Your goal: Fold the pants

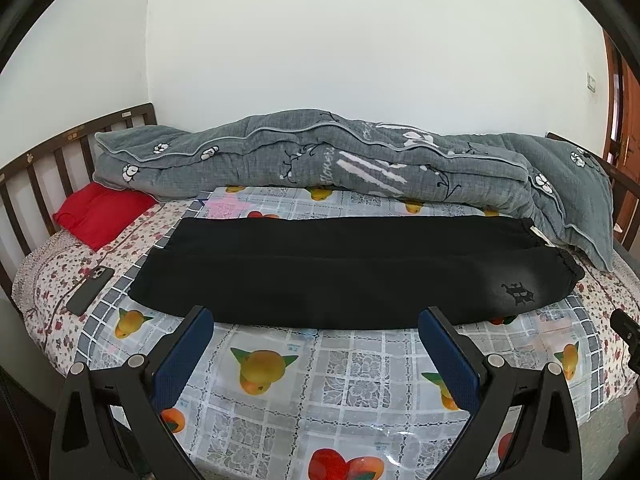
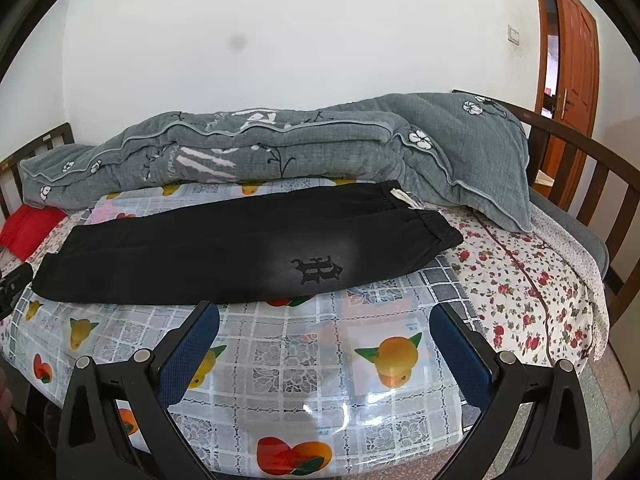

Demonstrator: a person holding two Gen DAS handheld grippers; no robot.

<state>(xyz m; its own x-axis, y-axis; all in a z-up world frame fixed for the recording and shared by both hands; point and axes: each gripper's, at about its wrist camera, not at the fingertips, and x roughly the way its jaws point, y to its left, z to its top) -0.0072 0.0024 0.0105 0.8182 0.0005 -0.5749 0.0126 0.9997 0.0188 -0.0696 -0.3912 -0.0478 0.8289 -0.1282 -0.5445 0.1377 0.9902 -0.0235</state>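
Black pants [image 1: 344, 272] lie flat across the bed, one leg stacked on the other, cuffs at the left and waistband at the right. They also show in the right wrist view [image 2: 240, 256], with a dark emblem [image 2: 316, 270] near the waist. My left gripper [image 1: 316, 320] is open and empty, held above the plastic sheet just in front of the pants' near edge. My right gripper [image 2: 324, 314] is open and empty, in front of the emblem end. Neither touches the pants.
A fruit-print plastic sheet [image 1: 320, 380] covers the bed under the pants. A rolled grey quilt [image 1: 320, 164] lies behind them. A red pillow [image 1: 100, 212] and a black phone [image 1: 90, 290] sit at the left. Wooden bed rails [image 2: 580, 168] stand at both ends.
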